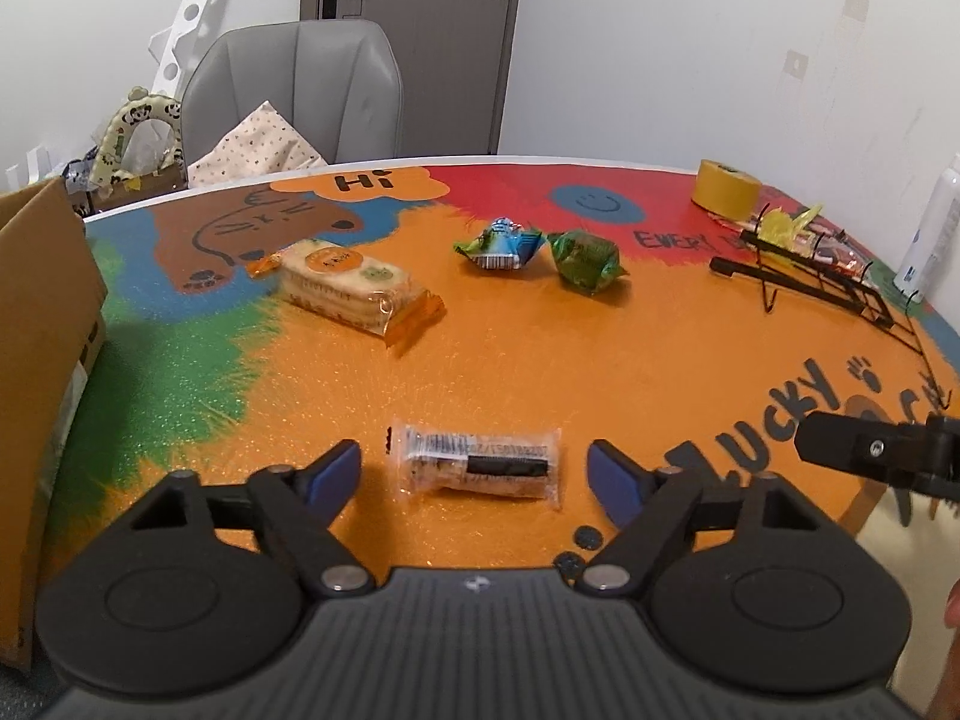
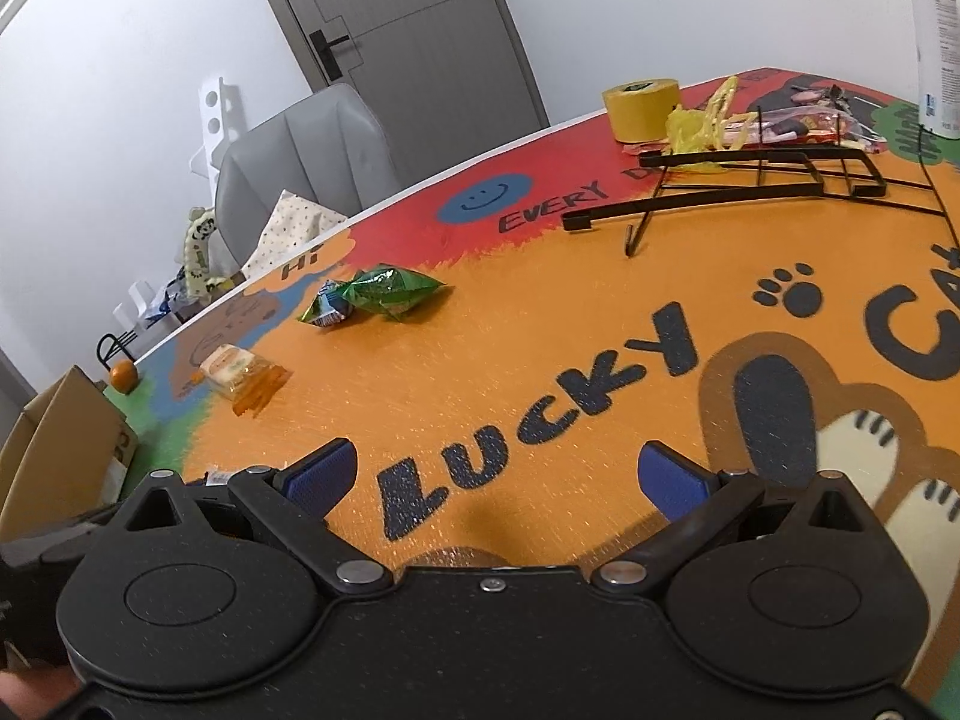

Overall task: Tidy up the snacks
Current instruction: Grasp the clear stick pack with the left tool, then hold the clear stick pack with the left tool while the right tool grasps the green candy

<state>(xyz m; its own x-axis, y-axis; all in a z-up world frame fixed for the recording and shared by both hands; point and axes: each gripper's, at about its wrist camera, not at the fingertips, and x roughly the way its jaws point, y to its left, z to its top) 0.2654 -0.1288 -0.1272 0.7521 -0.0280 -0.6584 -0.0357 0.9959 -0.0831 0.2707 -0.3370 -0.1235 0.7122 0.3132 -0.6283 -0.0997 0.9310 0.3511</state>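
1. Snack packet [image 1: 480, 462], clear wrap with a dark label, lies flat on the table mat [image 1: 540, 348] directly between the blue pads of my left gripper [image 1: 474, 471]. Its long axis runs across the gap from pad to pad.
2. Left jaws: released. Both pads stand clear of the packet ends, a strip of mat visible on each side. Nothing is gripped.
3. Right gripper [image 2: 504, 480]: jaws spread, nothing between them but the printed mat. It sits off to the right of my left pads, idle.
4. Judgement on the step: pick up this packet. Closing along its length would press on the crimped wrap ends, which I expect to buckle. A better approach, in my view, is to roll the wrist so the pads meet the long sides, then close.
5. Pads should come down to mat level before closing; the packet is low and flat, and a high close would skate over it.
6. Remaining snacks ahead of the jaws: biscuit pack [image 1: 354, 294], blue-and-white pouch [image 1: 501, 246], green pouch [image 1: 585, 261], all well apart from the pads.
7. Wire rack [image 1: 828, 282], far right of the jaws, is the likely destination; I cannot confirm this.
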